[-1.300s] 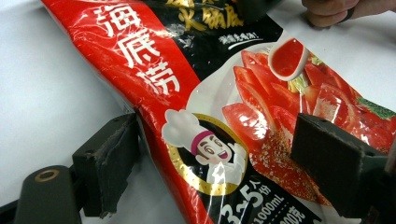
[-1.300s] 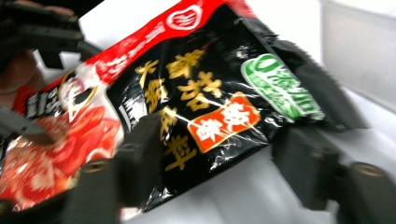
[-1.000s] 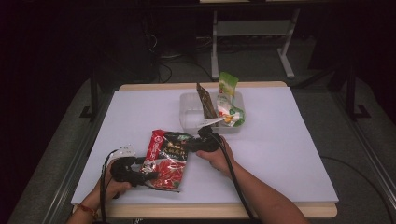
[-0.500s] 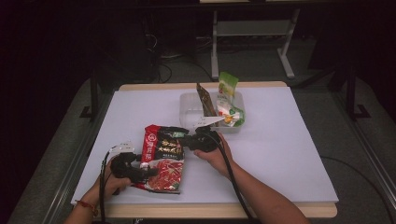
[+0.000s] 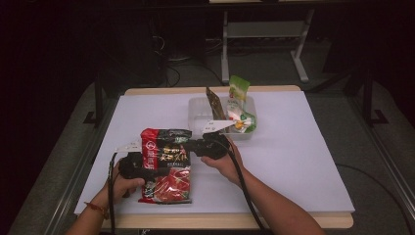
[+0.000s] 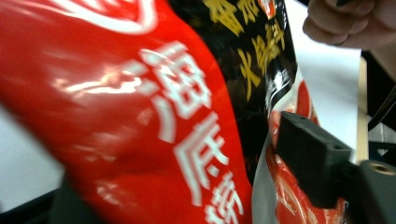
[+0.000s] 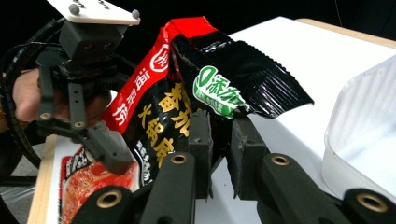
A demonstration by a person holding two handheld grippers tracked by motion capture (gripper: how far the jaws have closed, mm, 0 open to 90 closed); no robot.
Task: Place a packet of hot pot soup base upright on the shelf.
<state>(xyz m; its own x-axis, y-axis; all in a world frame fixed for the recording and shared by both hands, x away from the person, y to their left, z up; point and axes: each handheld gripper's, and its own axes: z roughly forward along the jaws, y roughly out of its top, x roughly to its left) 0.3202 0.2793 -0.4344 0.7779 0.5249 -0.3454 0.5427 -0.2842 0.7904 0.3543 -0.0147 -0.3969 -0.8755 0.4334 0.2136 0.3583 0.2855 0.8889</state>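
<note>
A red and black food packet (image 5: 169,183) lies near the front left of the white table (image 5: 293,161), its top end lifted. My right gripper (image 5: 189,145) reaches in from the right. In the right gripper view its jaws (image 7: 219,144) have just been closing and now pinch the packet (image 7: 177,107) at its black top edge. My left gripper (image 5: 150,169) comes from the left, its jaws astride the packet's left side. They have just been closing, but stand apart in the left gripper view, one fingertip (image 6: 308,154) in front of the packet (image 6: 154,121), not pressing.
A clear plastic tub (image 5: 195,105) stands behind the packet, towards the table's middle, with a green sachet (image 5: 239,90), a brown sachet (image 5: 214,103) and other small packs leaning in it. Its near wall (image 7: 364,135) is close to my right gripper. Bare white table lies to the right.
The right gripper has risen a little and lifted the packet's top end, so the packet now stands straighter in the high view. The left hand has stayed put.
</note>
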